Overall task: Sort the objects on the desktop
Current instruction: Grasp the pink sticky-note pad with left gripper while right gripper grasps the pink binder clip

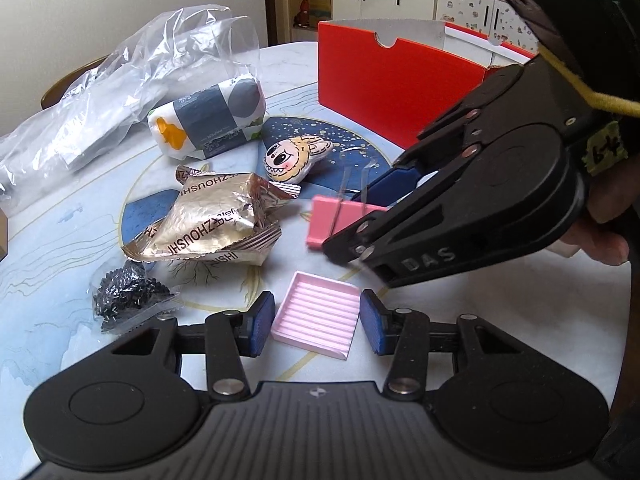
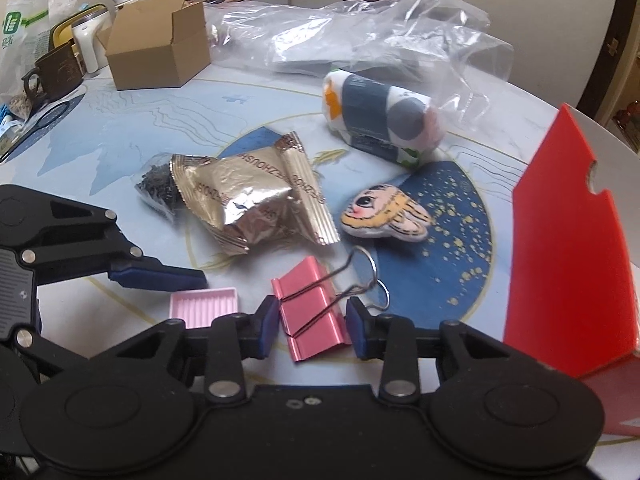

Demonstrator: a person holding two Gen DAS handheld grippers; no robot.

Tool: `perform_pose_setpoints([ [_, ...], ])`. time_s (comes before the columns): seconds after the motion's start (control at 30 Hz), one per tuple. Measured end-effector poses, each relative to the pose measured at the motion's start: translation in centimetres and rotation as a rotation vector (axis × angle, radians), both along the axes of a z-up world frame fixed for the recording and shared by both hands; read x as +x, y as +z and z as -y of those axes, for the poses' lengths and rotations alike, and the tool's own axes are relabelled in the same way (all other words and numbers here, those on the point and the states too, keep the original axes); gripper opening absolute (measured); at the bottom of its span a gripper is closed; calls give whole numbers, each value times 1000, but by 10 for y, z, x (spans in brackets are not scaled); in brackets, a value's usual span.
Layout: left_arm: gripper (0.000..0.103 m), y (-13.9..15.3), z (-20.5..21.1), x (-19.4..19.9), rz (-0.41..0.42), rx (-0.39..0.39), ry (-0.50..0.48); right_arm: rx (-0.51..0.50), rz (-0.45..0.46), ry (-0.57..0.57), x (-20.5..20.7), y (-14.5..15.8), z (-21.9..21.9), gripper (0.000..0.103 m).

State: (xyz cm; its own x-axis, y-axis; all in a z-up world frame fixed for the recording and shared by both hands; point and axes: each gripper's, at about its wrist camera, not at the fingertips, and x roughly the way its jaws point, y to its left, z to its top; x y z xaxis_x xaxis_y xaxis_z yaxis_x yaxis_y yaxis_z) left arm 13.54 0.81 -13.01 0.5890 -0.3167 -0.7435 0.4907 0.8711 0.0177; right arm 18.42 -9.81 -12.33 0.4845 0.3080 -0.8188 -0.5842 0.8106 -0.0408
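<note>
My left gripper is open with its blue pads on either side of a small pink ridged tray lying flat on the table; the tray also shows in the right wrist view. My right gripper is open around a pink binder clip, a pad close on each side; the clip also shows in the left wrist view. Gold snack packets, a bag of black bits, a cartoon plush charm and a wrapped tissue roll lie beyond.
A red open box stands at the right, also in the left wrist view. A crumpled clear plastic bag lies at the back. A cardboard box, a brown mug and clutter sit far left.
</note>
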Motion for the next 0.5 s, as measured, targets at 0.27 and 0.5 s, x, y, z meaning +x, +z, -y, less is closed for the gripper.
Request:
perform_pose_setpoints([
  [0.27, 31, 3, -3, -4, -11, -32, 17, 25, -3, -28, -13, 11, 16, 31],
  [0.5, 7, 5, -2, -5, -4, -20, 13, 37, -24, -47, -23, 16, 29, 31],
])
